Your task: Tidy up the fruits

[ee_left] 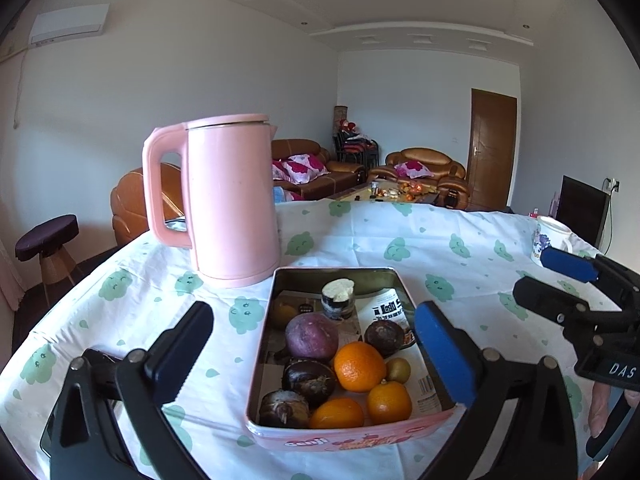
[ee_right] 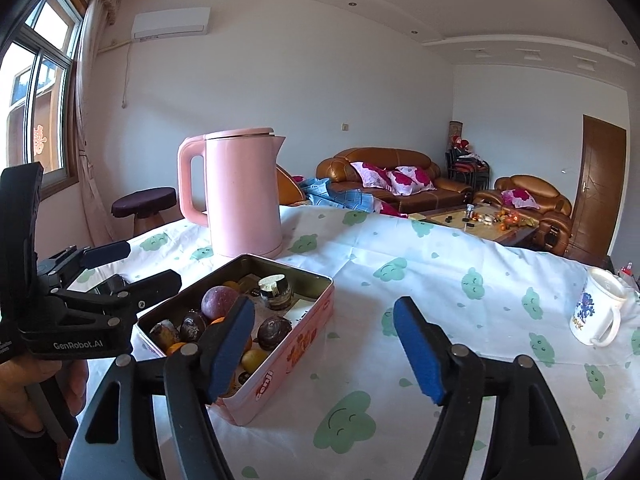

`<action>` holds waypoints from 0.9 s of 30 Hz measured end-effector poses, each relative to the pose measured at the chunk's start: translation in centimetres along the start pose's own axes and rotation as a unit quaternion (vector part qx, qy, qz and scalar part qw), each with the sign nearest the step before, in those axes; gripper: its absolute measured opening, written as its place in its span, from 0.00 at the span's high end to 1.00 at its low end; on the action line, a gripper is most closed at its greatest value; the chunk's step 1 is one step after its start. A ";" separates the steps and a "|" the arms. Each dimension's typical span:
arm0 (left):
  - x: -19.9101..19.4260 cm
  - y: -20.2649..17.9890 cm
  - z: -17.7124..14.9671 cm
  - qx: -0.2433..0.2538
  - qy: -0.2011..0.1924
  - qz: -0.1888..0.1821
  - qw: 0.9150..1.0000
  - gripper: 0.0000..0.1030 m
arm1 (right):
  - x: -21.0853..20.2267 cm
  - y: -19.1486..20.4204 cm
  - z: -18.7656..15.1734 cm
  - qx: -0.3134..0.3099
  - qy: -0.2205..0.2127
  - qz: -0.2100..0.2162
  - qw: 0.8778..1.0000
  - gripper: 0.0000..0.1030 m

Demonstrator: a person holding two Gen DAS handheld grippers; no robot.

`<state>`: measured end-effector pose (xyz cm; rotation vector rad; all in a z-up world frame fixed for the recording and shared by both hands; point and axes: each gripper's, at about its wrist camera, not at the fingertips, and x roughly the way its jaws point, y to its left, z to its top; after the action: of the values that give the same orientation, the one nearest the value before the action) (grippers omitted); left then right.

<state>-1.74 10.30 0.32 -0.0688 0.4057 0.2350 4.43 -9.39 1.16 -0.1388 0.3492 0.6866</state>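
Fruit sits in pink tin [ee_left: 340, 436] on tabletop [ee_left: 460, 248], just in front of kettle [ee_left: 228, 196]. Left claw [ee_left: 316, 344] wide open, empty, straddling tin; right claw [ee_right: 324, 344] part open, empty, beside it. Next grab likely an orange [ee_left: 358, 366]: come straight down, w/ pads clear of neighbours.

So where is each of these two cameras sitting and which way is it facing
Left wrist: on the left gripper, looking forward and down over the pink tin of fruit toward the pink kettle; its open fingers frame the tin, right gripper at right.
Right wrist: on the right gripper, right of the tin, facing the tablecloth and mug; left gripper and a hand at left.
Shared: tin, kettle, mug, sofas.
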 end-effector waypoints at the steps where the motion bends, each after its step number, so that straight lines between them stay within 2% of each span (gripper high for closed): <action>1: 0.0 -0.1 0.0 0.001 0.000 0.000 1.000 0.00 | -0.2 0.0 0.0 0.000 -0.001 -0.001 1.000 0.29; 27: -0.2 -1.3 0.1 0.021 0.005 0.000 1.000 0.00 | -0.9 -0.7 -0.6 0.009 0.000 -0.010 1.000 0.26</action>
<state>-1.54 9.00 0.45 -0.0285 0.4210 0.2263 4.05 -10.64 0.93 -0.1240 0.3530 0.6642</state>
